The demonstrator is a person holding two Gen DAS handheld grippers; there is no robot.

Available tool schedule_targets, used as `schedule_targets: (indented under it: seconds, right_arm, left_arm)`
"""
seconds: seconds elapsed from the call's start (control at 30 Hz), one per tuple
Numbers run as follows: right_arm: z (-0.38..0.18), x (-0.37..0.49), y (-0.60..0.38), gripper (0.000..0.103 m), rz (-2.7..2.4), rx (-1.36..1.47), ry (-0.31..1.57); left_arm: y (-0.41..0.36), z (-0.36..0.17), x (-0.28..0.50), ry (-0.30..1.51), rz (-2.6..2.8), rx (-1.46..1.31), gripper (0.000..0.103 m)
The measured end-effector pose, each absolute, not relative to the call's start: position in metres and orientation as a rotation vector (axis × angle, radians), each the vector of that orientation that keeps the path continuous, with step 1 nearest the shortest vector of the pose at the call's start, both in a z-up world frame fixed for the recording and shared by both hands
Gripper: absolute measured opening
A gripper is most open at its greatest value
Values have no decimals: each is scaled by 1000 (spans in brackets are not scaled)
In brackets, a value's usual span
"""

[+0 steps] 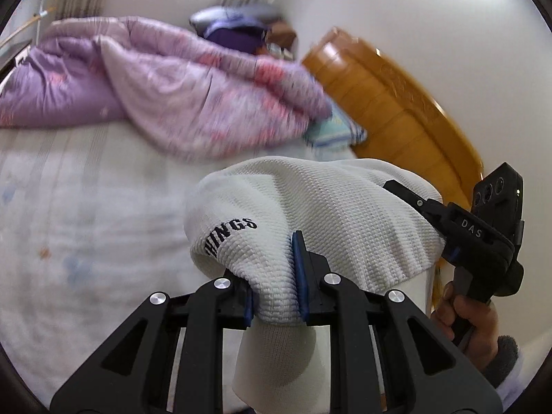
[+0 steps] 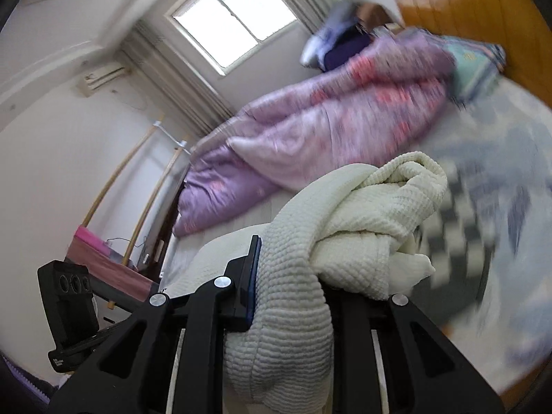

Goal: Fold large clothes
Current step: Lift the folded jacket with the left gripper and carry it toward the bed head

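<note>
garment (image 1: 321, 207): white waffle-knit cloth | headboard (image 1: 396, 103): glossy wood | quilt (image 1: 179, 82): satiny

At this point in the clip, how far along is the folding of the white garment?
Early stage. Done: the white knit garment is picked up, clamped by both the left gripper and the right gripper, lifted above the bed. In hand: it hangs bunched and crumpled, not spread flat. Left: laying it out and every fold; no neat crease shows. The purple quilt lies heaped behind.

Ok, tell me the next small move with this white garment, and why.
Probably spread the two grippers apart to pull the white knit garment flat. Both the left gripper and the right gripper pinch it, yet it hangs bunched above the bed.
</note>
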State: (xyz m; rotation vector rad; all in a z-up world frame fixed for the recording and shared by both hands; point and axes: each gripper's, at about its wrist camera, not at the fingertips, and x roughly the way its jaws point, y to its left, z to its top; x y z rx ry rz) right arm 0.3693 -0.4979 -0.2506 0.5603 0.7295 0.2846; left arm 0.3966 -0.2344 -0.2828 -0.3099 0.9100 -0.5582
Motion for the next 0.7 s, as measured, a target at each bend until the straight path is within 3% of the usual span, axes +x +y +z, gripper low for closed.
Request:
schedule_targets:
  seconds: [0.2, 0.27, 0.47, 0.57, 0.7]
  right_arm:
    - [-267, 428, -607, 20, 411, 600, 613]
    - [-319, 453, -640, 21, 354, 653, 767]
    - [-493, 463, -668, 23, 123, 648, 1245]
    - [-531, 450, -671, 28, 86, 687, 1298]
    - [-531, 444, -679, 29, 97, 745, 1243]
  left_arm:
    - [-316, -285, 432, 719, -511, -317, 18]
    - [-346, -323, 446, 796, -469, -299, 18]
    - [-401, -503, 471, 1273, -351, -226, 20]
    - [-399, -523, 470, 1315, -324, -279, 24]
    - [-401, -511, 471, 1281, -328, -241, 22]
